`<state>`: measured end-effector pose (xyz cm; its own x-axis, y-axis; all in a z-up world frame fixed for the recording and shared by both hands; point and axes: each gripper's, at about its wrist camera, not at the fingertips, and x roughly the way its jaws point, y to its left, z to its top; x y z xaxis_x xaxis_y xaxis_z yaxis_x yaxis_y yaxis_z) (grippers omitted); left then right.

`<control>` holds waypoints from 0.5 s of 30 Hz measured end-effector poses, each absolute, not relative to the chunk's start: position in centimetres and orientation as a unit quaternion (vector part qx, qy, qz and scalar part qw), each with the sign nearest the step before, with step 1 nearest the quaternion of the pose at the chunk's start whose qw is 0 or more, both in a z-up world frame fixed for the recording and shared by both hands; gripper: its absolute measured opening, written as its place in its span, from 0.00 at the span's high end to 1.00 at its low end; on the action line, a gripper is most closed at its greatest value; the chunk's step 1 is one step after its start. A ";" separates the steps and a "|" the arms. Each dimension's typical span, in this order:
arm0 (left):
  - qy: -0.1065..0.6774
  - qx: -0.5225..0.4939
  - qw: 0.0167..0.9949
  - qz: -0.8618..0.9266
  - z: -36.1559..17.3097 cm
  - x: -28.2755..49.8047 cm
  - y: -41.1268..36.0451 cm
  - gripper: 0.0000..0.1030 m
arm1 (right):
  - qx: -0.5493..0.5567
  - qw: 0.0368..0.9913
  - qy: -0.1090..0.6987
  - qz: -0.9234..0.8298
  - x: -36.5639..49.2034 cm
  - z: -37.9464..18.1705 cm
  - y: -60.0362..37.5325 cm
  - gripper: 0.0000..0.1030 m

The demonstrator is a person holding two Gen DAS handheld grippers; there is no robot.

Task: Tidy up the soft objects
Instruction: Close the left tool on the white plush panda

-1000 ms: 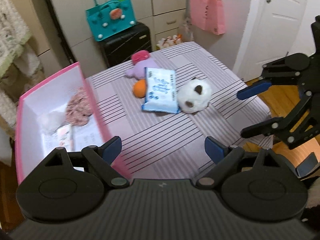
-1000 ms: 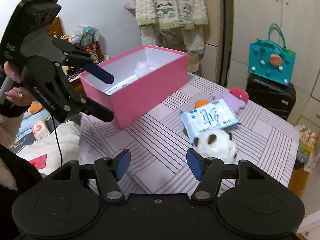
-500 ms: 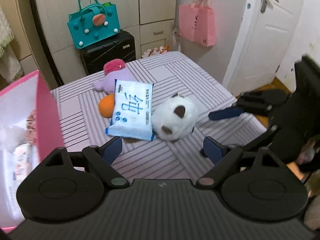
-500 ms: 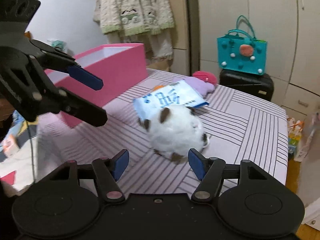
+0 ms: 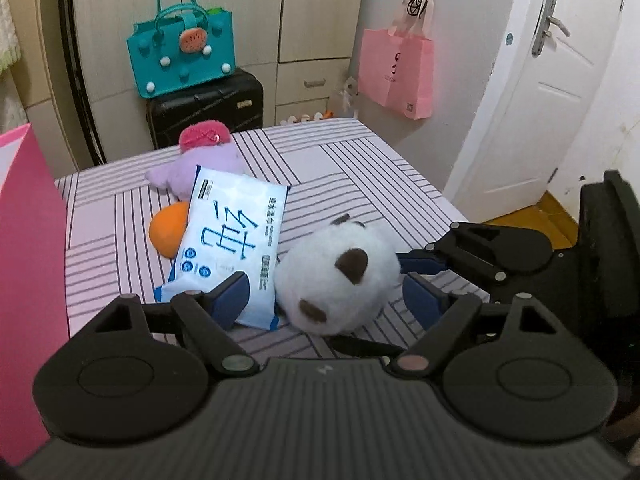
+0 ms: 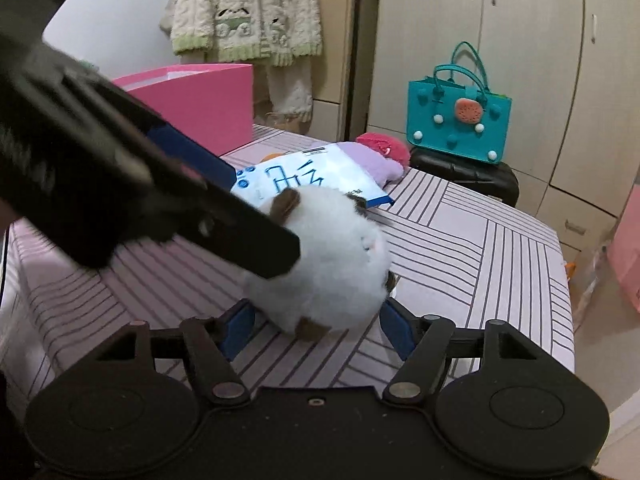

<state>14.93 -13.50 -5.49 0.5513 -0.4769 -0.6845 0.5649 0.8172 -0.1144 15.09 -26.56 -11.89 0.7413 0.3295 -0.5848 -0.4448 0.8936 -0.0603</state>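
The white plush ball (image 6: 320, 256) lay on the striped table (image 6: 480, 248), just beside the blue-and-white packet (image 5: 232, 240). The right gripper (image 6: 318, 330) straddled it, fingers apart and opening. The left gripper (image 5: 328, 300) faced it too, fingers apart but closing, not yet pressing.
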 end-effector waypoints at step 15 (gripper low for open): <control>0.375 -0.010 0.876 -0.302 -7.6 16.0 -13.6 0.40 | -0.046 0.931 0.302 0.197 16.5 -12.1 -26.1 0.22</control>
<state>16.00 -13.58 -7.64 0.5354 -0.5371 -0.6519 0.5225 0.8170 -0.2440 16.55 -26.11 -12.07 0.7396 0.3398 -0.5810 -0.3959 0.9177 0.0328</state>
